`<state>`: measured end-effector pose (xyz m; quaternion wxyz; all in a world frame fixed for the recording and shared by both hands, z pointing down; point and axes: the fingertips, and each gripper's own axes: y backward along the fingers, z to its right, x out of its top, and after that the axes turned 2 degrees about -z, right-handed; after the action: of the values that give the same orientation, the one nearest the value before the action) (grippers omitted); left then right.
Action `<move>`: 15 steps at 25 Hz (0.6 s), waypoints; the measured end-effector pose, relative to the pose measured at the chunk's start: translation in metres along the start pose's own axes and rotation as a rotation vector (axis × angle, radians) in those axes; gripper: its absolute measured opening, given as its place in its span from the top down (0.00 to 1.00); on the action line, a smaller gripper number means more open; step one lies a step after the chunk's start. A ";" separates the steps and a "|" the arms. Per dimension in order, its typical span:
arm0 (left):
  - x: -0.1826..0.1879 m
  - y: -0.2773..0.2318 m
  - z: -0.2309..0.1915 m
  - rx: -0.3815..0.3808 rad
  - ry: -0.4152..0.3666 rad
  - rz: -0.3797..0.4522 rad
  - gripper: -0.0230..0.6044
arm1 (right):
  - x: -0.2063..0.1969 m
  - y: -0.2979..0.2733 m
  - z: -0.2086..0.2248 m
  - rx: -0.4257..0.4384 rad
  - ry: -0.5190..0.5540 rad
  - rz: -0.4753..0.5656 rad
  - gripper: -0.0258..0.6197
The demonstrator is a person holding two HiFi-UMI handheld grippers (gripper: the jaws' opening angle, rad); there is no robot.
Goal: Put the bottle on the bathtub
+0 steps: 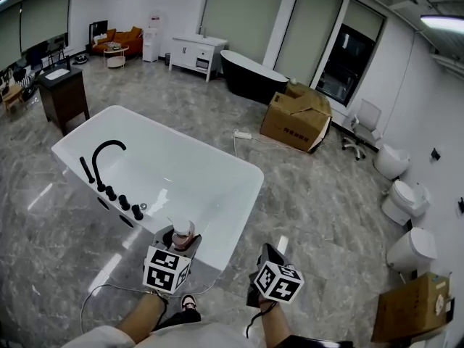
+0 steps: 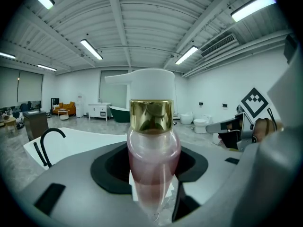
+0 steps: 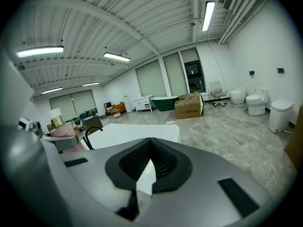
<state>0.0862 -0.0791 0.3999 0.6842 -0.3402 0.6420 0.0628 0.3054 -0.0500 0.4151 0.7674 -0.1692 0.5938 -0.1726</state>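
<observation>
A clear pump bottle (image 1: 183,233) of pink liquid, with a gold collar and a white pump head, stands upright between the jaws of my left gripper (image 1: 181,242), which is shut on its body. In the left gripper view the bottle (image 2: 152,150) fills the middle, held low by the left gripper (image 2: 152,193). The bottle hangs over the near corner of the white bathtub (image 1: 190,174), which has a black faucet (image 1: 102,158). My right gripper (image 1: 270,255) hangs beside the tub's near end over the floor, shut and holding nothing. The right gripper (image 3: 149,167) view shows the bathtub (image 3: 137,134) ahead and the bottle (image 3: 57,120) at the left.
A dark vanity (image 1: 64,96) stands left of the tub. A cardboard box (image 1: 293,118) and a black bathtub (image 1: 250,75) lie beyond. Toilets (image 1: 404,198) line the right wall, with another box (image 1: 413,307) at the lower right. A cable runs over the floor near my feet.
</observation>
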 end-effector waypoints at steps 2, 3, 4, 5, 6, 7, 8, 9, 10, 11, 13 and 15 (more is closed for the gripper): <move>0.005 -0.009 -0.005 -0.003 0.001 -0.003 0.60 | 0.008 -0.009 0.000 0.000 0.002 0.001 0.92; 0.007 -0.014 -0.008 -0.004 0.000 -0.005 0.60 | 0.012 -0.014 0.000 0.000 0.004 0.002 0.92; 0.010 -0.019 -0.011 -0.004 0.000 -0.006 0.60 | 0.016 -0.019 0.000 -0.001 0.006 0.003 0.92; 0.012 -0.024 -0.014 -0.005 -0.001 -0.006 0.60 | 0.020 -0.024 0.001 -0.002 0.008 0.004 0.92; 0.014 -0.029 -0.017 -0.006 0.000 -0.006 0.60 | 0.024 -0.029 0.001 -0.003 0.011 0.005 0.92; 0.016 -0.034 -0.020 -0.007 0.002 -0.005 0.60 | 0.028 -0.035 0.001 -0.004 0.013 0.006 0.92; 0.018 -0.039 -0.023 -0.008 0.003 -0.003 0.60 | 0.031 -0.040 0.002 -0.006 0.016 0.006 0.92; 0.019 -0.044 -0.025 -0.009 0.004 -0.002 0.60 | 0.034 -0.045 0.003 -0.007 0.018 0.007 0.92; 0.021 -0.050 -0.027 -0.009 0.004 -0.002 0.59 | 0.037 -0.050 0.004 -0.007 0.020 0.009 0.92; 0.022 -0.055 -0.029 -0.010 0.003 -0.002 0.60 | 0.041 -0.056 0.005 -0.007 0.022 0.010 0.92; 0.025 -0.065 -0.036 -0.012 0.003 -0.002 0.59 | 0.048 -0.067 0.004 -0.007 0.027 0.012 0.92; 0.027 -0.076 -0.044 -0.014 0.005 -0.005 0.59 | 0.054 -0.080 0.002 -0.005 0.033 0.011 0.92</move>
<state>0.0941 -0.1703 0.4067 0.6803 -0.3467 0.6425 0.0648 0.3148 -0.1459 0.4072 0.7580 -0.1649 0.6079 -0.1696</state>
